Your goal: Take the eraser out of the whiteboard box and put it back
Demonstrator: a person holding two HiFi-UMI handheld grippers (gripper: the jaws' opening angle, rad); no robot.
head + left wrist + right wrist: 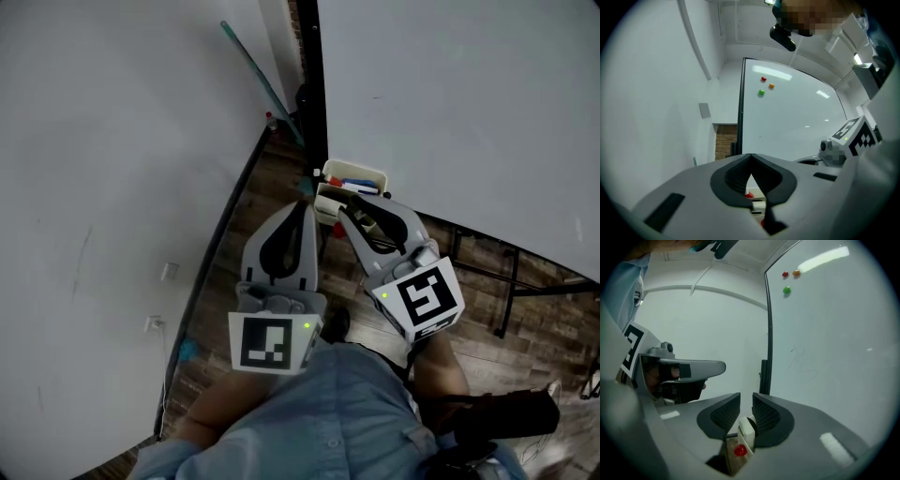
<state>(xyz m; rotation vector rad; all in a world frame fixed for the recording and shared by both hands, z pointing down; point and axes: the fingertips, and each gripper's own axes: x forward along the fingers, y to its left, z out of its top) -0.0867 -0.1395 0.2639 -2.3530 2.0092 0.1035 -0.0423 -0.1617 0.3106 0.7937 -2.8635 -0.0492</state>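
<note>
**Lining up the right gripper on the whiteboard box, eraser not out yet**

- Whiteboard (450, 112) fills the right of the scene, with a plain wall (112, 141) on the left. The board's dark frame runs between them.
- Left gripper (305, 204): jaw tips meet with nothing in them, and it sits just left of the box. Its own view confirms this (751, 157).
- Right gripper (746, 399): jaws are parted by a narrow slot and grip nothing. In the head view its tips (349, 214) are at the near end of the box.
- Whiteboard box (371, 173): white, mounted at the board's lower edge, far of both grippers.
- Eraser (746, 430): my read is that it's the pale block with a dark backing seen through the right jaw slot. It's in the box, untouched. I can't confirm it from the head view.
- Markers: a blue marker (361, 184) is in the far part of the box and a red cap (739, 451) shows beside the block.

Risks:
- The slot looks tight for the block, so the pads may land on top and push it deeper.
- An off-centre close could catch the red-capped marker or the box wall.
- Pulling with the wall pinched could lift the box off its mount.
- The left gripper is close by, so the two could clash as the right one moves in.
</note>
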